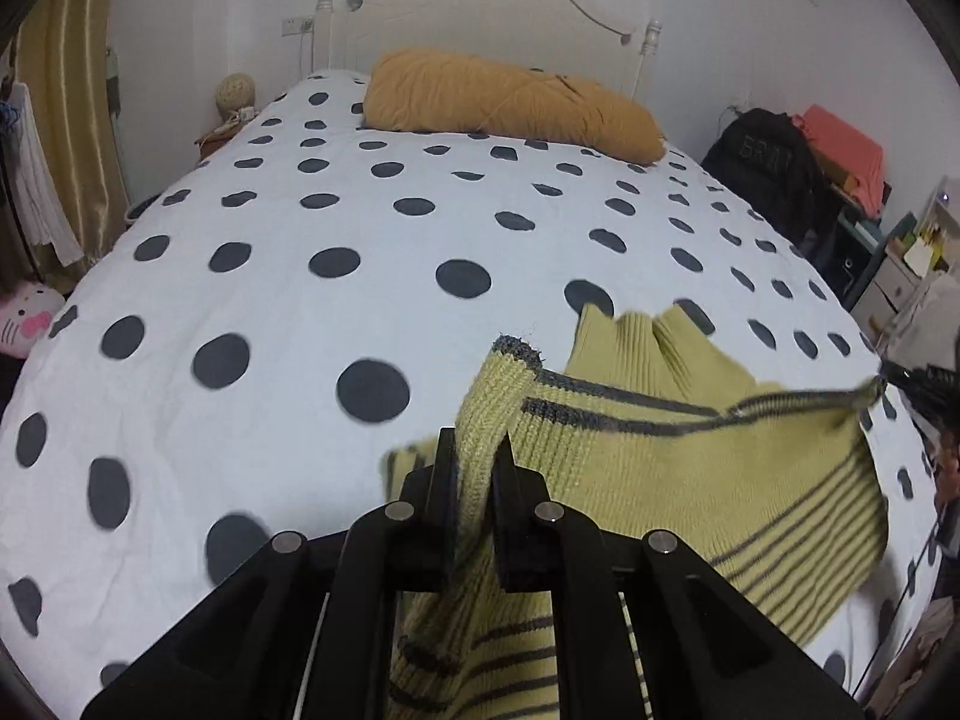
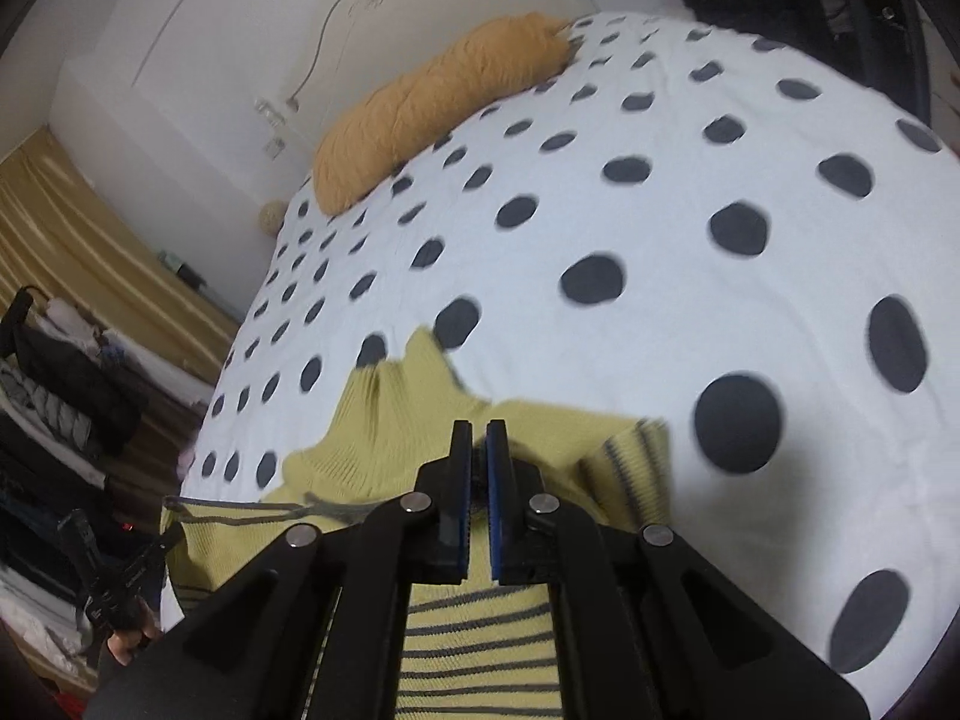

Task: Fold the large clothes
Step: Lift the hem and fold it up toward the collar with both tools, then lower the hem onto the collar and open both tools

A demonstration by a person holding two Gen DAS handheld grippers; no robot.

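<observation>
A yellow-green knitted sweater with grey stripes lies partly on the white, dark-dotted bed cover, at its near right part. My left gripper is shut on a bunched fold of the sweater, which rises between its black fingers. From there a grey-edged hem stretches taut to the right, where my right gripper pinches its end. In the right wrist view the blue-padded right gripper is shut above the sweater, with dark knit between its pads. The left gripper holds the sweater's left edge.
A mustard bolster pillow lies by the white headboard. A black backpack and cluttered shelves stand right of the bed. A pink plush and gold curtain are on the left. Hanging clothes line that side.
</observation>
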